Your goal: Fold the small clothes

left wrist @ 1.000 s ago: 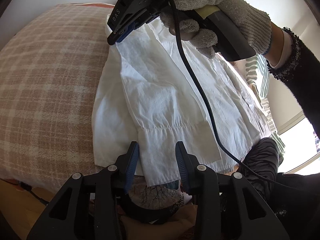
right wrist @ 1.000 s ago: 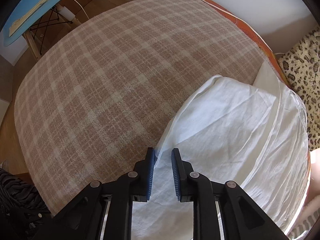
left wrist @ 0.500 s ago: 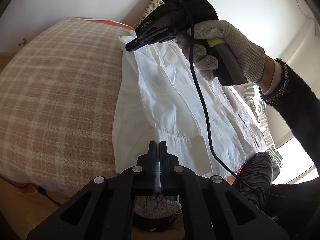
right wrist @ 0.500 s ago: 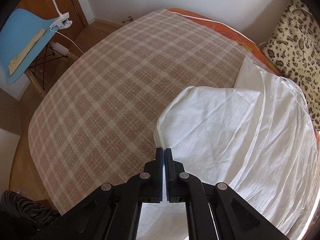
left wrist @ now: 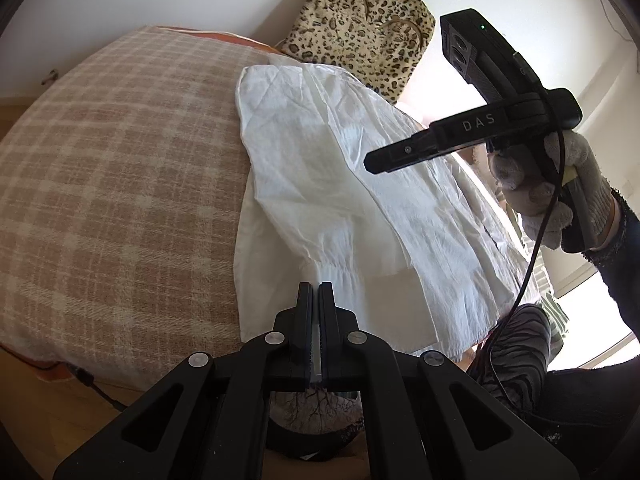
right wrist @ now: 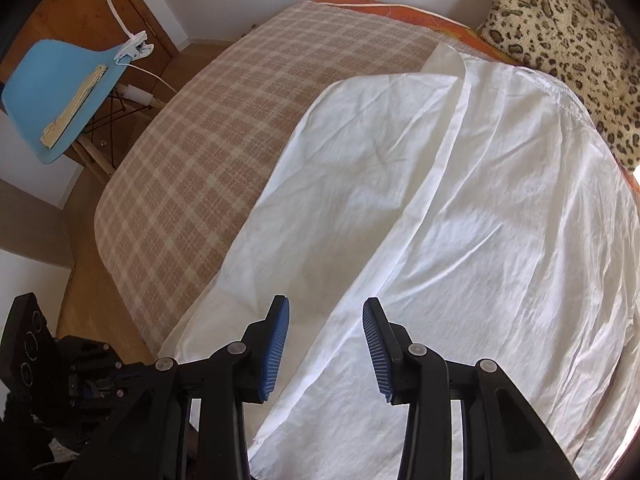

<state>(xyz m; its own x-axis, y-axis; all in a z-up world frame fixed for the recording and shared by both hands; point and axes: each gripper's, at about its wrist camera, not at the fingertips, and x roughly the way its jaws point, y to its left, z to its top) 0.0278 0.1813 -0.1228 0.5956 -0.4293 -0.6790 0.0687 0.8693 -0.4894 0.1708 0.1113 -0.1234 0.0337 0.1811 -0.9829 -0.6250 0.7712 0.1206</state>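
On the checked tan bedcover (left wrist: 120, 184), the white cotton garment's (left wrist: 320, 184) near hem is pinched by the closed left gripper (left wrist: 315, 300) for folding; the empty right gripper (right wrist: 326, 344) is opening above.

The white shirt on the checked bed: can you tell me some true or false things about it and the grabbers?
1. The white cotton shirt lies on a beige checked blanket. True.
2. The left gripper is wide open. False: it is shut, with white cloth between its pads.
3. The right gripper clamps the shirt. False: its jaws are opening and hang above the cloth.
4. A leopard-print cushion sits beyond the shirt. True.
5. The chair beside the bed is red. False: the plastic chair is light blue.
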